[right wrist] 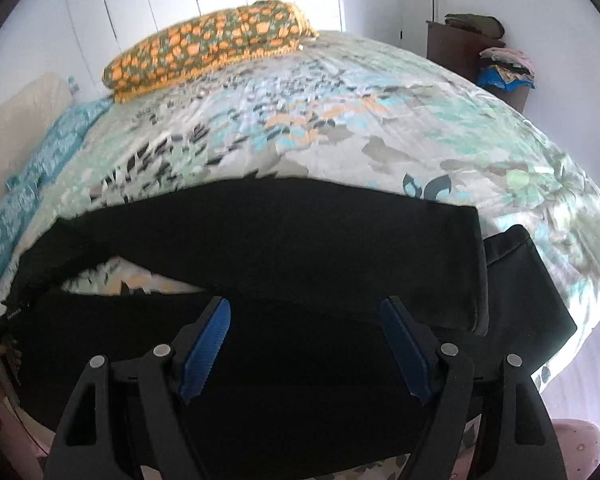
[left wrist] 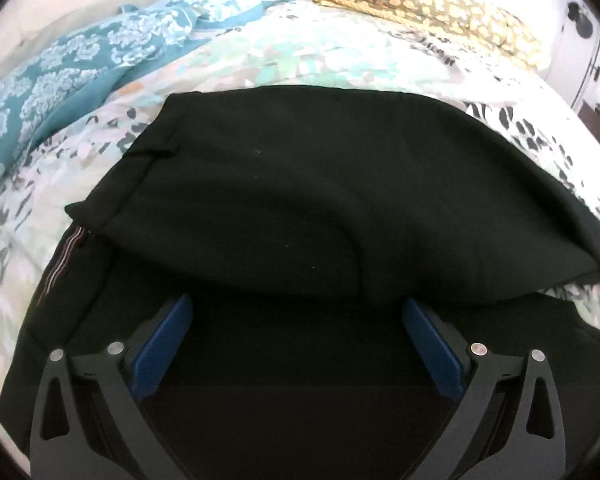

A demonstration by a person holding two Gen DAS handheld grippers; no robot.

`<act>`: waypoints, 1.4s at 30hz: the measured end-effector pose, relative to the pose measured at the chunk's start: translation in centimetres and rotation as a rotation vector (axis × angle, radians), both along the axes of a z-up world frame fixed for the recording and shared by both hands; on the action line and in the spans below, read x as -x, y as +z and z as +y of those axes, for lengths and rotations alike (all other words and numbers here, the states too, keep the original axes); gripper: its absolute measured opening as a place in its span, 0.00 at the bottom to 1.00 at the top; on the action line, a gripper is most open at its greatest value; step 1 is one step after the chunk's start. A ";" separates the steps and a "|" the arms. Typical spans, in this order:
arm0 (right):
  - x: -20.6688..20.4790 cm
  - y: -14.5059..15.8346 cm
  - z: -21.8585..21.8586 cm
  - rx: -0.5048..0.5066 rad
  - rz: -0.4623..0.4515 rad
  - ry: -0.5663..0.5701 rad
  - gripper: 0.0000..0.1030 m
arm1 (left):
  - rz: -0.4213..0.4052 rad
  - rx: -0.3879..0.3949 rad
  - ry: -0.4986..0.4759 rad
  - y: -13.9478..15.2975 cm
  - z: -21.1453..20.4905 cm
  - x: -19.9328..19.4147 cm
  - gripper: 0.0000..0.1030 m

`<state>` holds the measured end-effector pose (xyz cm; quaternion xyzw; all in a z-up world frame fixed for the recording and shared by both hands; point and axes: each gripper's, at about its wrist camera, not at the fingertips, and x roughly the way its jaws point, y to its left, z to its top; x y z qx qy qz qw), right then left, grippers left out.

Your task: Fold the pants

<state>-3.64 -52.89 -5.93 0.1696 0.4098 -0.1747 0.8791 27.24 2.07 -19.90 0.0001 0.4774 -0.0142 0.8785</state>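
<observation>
Black pants lie on a floral bedspread, one leg laid over the other. In the left wrist view my left gripper hovers over the near layer with its blue pads wide apart and no cloth pinched. A striped waistband edge shows at the left. In the right wrist view the pants spread across the bed's near edge, with a gap of bedspread between the legs at the left. My right gripper stands open above the near leg, holding nothing.
An orange-flowered pillow lies at the head of the bed. A teal floral blanket is bunched along the far left side. A dark cabinet with piled clothes stands by the wall at the right.
</observation>
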 end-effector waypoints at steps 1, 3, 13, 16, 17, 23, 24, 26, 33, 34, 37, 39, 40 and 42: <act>0.0 0.0 -0.1 -0.003 -0.007 -0.005 0.75 | 0.003 -0.013 -0.001 -0.1 -0.2 0.0 1.00; 0.0 0.1 -0.5 -0.017 -0.025 -0.016 0.75 | -0.003 -0.042 -0.003 0.1 -0.7 0.1 1.00; -0.2 1.3 -2.0 -0.054 -0.116 -0.021 0.75 | 0.001 -0.032 -0.002 -0.3 -0.2 -0.3 1.00; 0.7 1.1 -3.0 -0.109 -0.137 -0.051 0.75 | 0.001 -0.031 -0.002 -0.3 -0.2 -0.3 1.00; 1.0 1.0 -3.3 -0.130 -0.144 -0.066 0.75 | 0.001 -0.031 -0.002 -0.3 -0.2 -0.4 1.00; 1.6 0.4 -6.1 -0.250 -0.185 -0.153 0.75 | 0.002 -0.030 -0.001 -0.3 -0.2 -0.4 1.00; 1.5 0.3 -6.2 -0.256 -0.182 -0.154 0.75 | 0.001 -0.031 -0.002 -0.3 -0.2 -0.3 1.00; 1.3 0.0 -6.5 -0.281 -0.178 -0.153 0.75 | 0.002 -0.030 -0.001 -0.3 -0.1 -0.4 1.00; 1.1 -0.5 -6.8 -0.299 -0.175 -0.152 0.75 | 0.002 -0.031 -0.002 -0.3 -0.1 -0.4 1.00; 1.0 -0.5 -6.7 -0.297 -0.173 -0.154 0.75 | 0.001 -0.031 -0.002 -0.3 -0.2 -0.3 1.00; 1.1 -0.5 -6.7 -0.289 -0.171 -0.163 0.75 | 0.001 -0.031 -0.002 -0.3 -0.1 -0.3 1.00; 1.2 -0.5 -6.8 -0.284 -0.172 -0.174 0.75 | 0.001 -0.031 -0.002 -0.3 -0.2 -0.3 1.00; 1.3 -0.5 -6.8 -0.285 -0.172 -0.179 0.75 | 0.001 -0.031 -0.002 -0.3 -0.2 -0.3 1.00; 1.3 -0.7 -7.0 -0.288 -0.168 -0.192 0.75 | 0.001 -0.031 -0.002 -0.3 -0.1 -0.4 1.00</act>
